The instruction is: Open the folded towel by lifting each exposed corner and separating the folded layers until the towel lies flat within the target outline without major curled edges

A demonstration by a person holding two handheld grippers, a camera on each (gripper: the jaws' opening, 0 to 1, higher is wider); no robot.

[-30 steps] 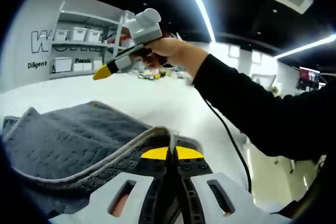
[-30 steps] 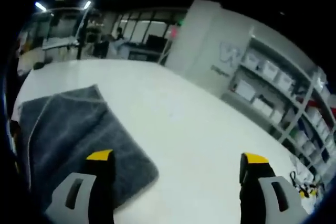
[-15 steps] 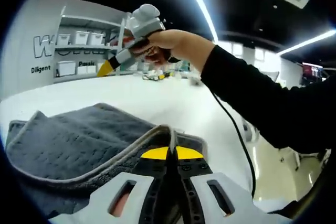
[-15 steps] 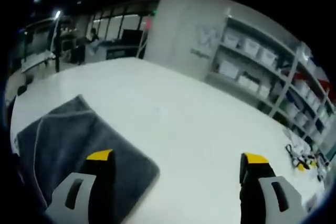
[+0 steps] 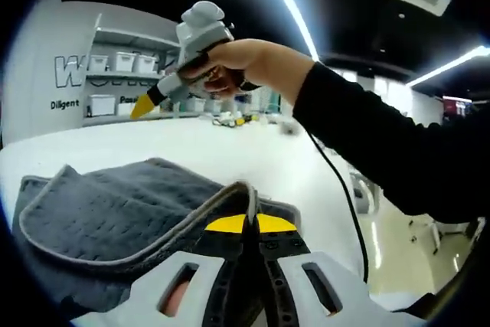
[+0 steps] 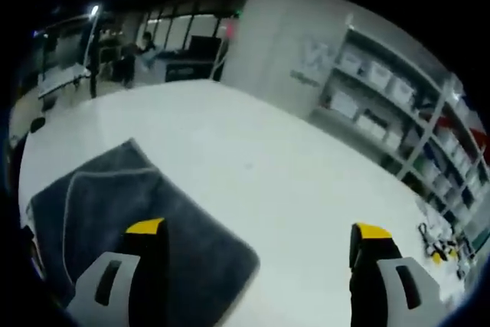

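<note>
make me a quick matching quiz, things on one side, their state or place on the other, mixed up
Things:
1. left tongs
2. right tongs
3. towel
4. bins

States or places:
A. on the shelves by the wall
B. open, held up above the table
C. grey, folded, one edge lifted
D. shut on the towel edge

Pairs: 1-D, 2-B, 3-C, 4-A
</note>
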